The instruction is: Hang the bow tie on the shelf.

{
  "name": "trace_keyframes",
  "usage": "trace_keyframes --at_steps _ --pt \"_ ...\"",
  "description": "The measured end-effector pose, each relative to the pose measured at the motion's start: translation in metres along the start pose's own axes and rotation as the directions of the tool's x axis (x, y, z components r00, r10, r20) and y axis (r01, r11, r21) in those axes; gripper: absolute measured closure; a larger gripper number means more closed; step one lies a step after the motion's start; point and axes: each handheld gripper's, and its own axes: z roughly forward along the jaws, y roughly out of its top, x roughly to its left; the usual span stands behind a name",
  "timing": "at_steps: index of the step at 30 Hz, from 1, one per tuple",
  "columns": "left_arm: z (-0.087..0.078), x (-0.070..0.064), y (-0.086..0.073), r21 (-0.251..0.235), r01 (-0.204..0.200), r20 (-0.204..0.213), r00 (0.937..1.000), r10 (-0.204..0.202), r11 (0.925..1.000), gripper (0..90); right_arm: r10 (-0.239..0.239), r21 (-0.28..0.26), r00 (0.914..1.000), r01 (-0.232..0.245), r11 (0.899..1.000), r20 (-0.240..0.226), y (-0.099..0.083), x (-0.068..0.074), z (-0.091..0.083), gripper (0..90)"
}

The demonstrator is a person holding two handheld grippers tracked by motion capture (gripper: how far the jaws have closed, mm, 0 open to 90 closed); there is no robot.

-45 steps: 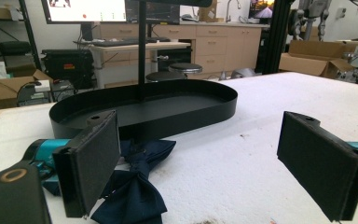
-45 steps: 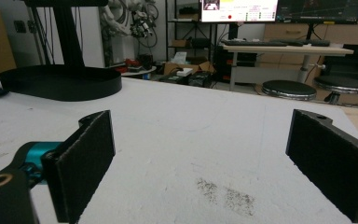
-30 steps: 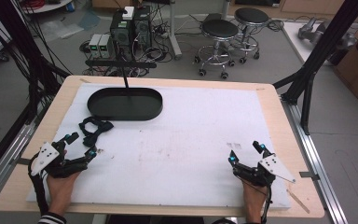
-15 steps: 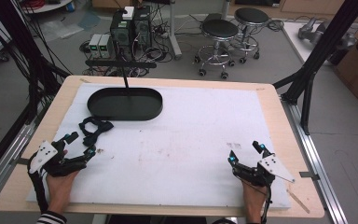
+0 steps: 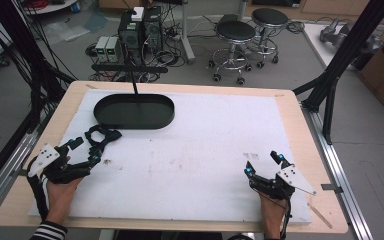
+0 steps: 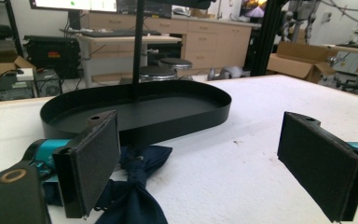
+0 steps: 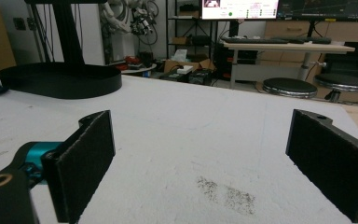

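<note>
Bow tie (image 6: 135, 186) lies just ahead of open left tongs (image 5: 82, 151), short of black tray (image 5: 134, 111); reach step, next close on it; right tongs (image 5: 264, 164) open, idle

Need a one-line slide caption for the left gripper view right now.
Open left gripper faces a dark navy fabric bow tie lying beside its left jaw, before a black oval metal tray.

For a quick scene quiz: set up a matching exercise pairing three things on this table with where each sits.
1. dark navy fabric bow tie
2. black oval metal tray
3. right gripper

a. near right corner of the white pad
b. far left of the table, around a black post
c. just ahead of the left gripper, near side of the tray

Pairs: 1-c, 2-b, 3-a
</note>
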Motion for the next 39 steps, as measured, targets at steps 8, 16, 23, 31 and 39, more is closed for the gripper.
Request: trace_keyframes --at_steps 8,16,23,31,39 --pt "0.001 0.008 0.017 0.052 0.013 -0.002 0.9999 -0.013 0.9985 13.0 -0.001 0.005 1.0 0.001 1.0 -0.002 0.0 0.0 0.0 6.9" --pt "0.009 0.015 0.036 0.146 0.022 -0.01 0.9997 -0.021 0.989 13.0 -0.002 0.001 1.0 0.002 1.0 -0.001 0.0 0.0 0.001 6.9" --pt "0.022 0.018 0.049 0.237 0.0 0.02 0.9998 -0.005 0.9715 13.1 -0.004 0.002 1.0 0.004 1.0 0.0 0.0 0.0 0.001 6.9" --pt "0.04 0.022 0.056 0.379 -0.023 0.057 0.9984 0.002 0.9251 13.2 -0.001 0.005 1.0 0.001 1.0 0.0 0.0 0.0 0.001 6.9" --pt "0.062 0.031 0.059 0.511 -0.015 0.008 0.9999 0.012 0.8593 18.5 -0.001 0.01 1.0 0.001 1.0 0.003 0.0 0.0 0.001 6.9"
